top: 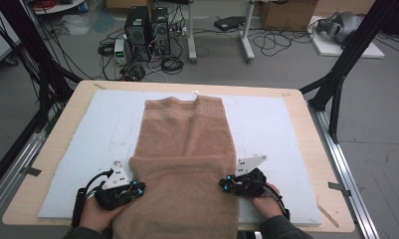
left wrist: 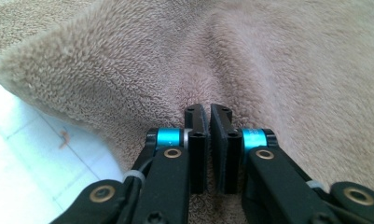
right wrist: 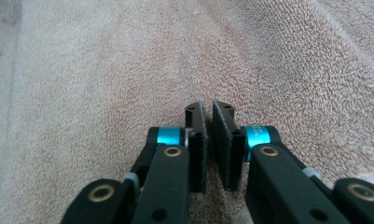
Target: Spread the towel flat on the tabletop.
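The left gripper (left wrist: pixel 208 116) is sitting with its jaws nearly together, only a thin slit between the pads, and the towel (left wrist: pixel 250 60) pile is lying under and ahead of them. Whether a layer of cloth is pinched in that slit I cannot tell from the left gripper view. The right gripper (right wrist: pixel 209 114) is standing the same way, jaws drawn close over the terry surface, and again a pinched fold cannot be made out.

Seen from above, the left gripper (top: pixel 136 188) is pressing against the towel's (top: pixel 184 144) left edge and the right gripper (top: pixel 226 184) against its right edge, both at the level of the fold that is crossing the towel near the person. Each hand is lying just outside its own edge, so neither is nearer than the other.

The towel is running lengthwise away from the person, its patterned band at the far end and its near end hanging over the table (top: pixel 62 124) edge. Beneath it, a pale mat (top: pixel 102 129) is covering the tabletop.

Any coming fold, in my judgement, is going to travel along that long axis, with both grippers moving together.
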A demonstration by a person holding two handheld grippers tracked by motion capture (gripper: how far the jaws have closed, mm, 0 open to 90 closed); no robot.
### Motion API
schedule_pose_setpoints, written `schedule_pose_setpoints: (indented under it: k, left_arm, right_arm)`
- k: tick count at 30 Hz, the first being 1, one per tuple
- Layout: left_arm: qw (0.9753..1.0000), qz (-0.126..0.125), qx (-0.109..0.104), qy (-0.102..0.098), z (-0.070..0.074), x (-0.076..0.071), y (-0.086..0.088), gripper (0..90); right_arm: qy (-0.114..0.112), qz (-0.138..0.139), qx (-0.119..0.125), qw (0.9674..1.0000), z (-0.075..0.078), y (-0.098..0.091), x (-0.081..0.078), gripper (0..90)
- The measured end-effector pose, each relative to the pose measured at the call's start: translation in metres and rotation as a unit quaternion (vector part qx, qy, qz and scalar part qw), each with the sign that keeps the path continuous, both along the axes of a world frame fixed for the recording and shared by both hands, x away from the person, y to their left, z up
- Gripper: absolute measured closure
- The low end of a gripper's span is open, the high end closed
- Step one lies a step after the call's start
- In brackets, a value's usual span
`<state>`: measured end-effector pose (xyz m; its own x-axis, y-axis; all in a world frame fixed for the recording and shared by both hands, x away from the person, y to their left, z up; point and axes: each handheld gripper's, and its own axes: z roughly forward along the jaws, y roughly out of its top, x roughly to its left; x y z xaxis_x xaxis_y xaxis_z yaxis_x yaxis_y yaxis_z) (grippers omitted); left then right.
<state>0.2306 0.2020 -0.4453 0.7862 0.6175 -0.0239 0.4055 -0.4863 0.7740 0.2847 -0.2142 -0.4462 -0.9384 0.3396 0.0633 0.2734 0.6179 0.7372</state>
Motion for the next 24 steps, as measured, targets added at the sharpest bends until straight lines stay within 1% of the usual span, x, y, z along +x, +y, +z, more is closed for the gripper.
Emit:
schedule_pose_setpoints:
  k: [1,4,5,6,7,8,10,11,12,14,15,16,17,18,19,20,22,24]
  left_arm:
    - [1.0000,-0.003,0.002,0.000,0.001,-0.005,0.002,86.0]
    - [0.9999,-0.012,-0.001,0.004,0.003,-0.025,0.007,86.0]
    - [0.9999,-0.014,0.001,0.000,0.005,-0.030,0.009,85.5]
    - [0.9999,-0.014,0.000,-0.002,0.008,-0.034,0.011,83.7]
    - [0.9999,-0.015,-0.003,-0.001,0.011,-0.036,0.013,79.4]
    - [0.9999,-0.010,-0.008,-0.006,0.014,-0.036,0.014,74.9]
    - [0.9999,0.002,-0.011,-0.013,0.019,-0.029,0.016,69.2]
    - [0.9997,0.009,-0.013,-0.016,0.020,-0.025,0.016,68.6]
    - [0.9997,0.014,-0.010,-0.020,0.019,-0.019,0.015,68.1]
    - [0.9996,0.020,-0.008,-0.016,0.014,-0.008,0.013,67.1]
    - [0.9995,0.027,-0.007,-0.012,0.010,-0.002,0.011,67.1]
    - [0.9995,0.029,-0.005,-0.006,0.007,0.002,0.010,67.3]
    - [0.9996,0.029,-0.001,0.004,0.003,0.005,0.009,67.5]
    - [0.9996,0.028,0.001,0.007,-0.001,0.007,0.008,68.0]
    - [0.9996,0.028,-0.004,0.004,-0.001,0.006,0.009,68.2]
    - [0.9995,0.031,-0.008,0.007,-0.001,0.005,0.010,68.4]
    - [0.9994,0.033,-0.008,0.006,-0.001,0.003,0.013,68.5]
    - [0.9994,0.034,-0.002,0.005,0.000,-0.001,0.016,68.6]
  right_arm:
    - [0.003,0.005,-0.001,1.0000,0.001,0.000,-0.002,85.4]
    - [0.016,0.023,0.007,0.9996,0.001,-0.001,-0.012,85.5]
    - [0.015,0.030,0.006,0.9994,0.003,-0.002,-0.018,84.9]
    - [0.011,0.030,0.009,0.9995,0.005,-0.002,-0.023,82.2]
    - [0.006,0.026,0.016,0.9995,0.007,-0.005,-0.025,79.4]
    - [0.000,0.022,0.023,0.9995,0.010,-0.007,-0.026,77.0]
    - [-0.005,0.009,0.017,0.9998,0.012,-0.010,-0.023,71.9]
    - [-0.005,0.004,0.014,0.9999,0.012,-0.011,-0.021,69.1]
    - [-0.003,-0.001,0.014,0.9999,0.011,-0.011,-0.019,68.3]
    - [0.003,0.004,0.021,0.9998,0.009,-0.009,-0.017,67.7]
    - [0.002,0.009,0.017,0.9998,0.008,-0.006,-0.017,67.9]
    - [0.004,0.013,0.004,0.9999,0.006,-0.002,-0.018,68.4]
    - [0.008,0.022,-0.007,0.9997,0.003,0.000,-0.017,70.5]
    - [0.006,0.022,-0.004,0.9997,0.001,0.000,-0.018,75.3]
    - [0.004,0.022,-0.003,0.9997,0.001,-0.002,-0.018,80.4]
    - [0.008,0.025,-0.002,0.9996,0.001,-0.003,-0.018,85.0]
    - [0.014,0.034,-0.002,0.9993,0.001,-0.006,-0.019,86.4]
    - [0.020,0.045,-0.007,0.9988,0.003,-0.008,-0.020,86.7]
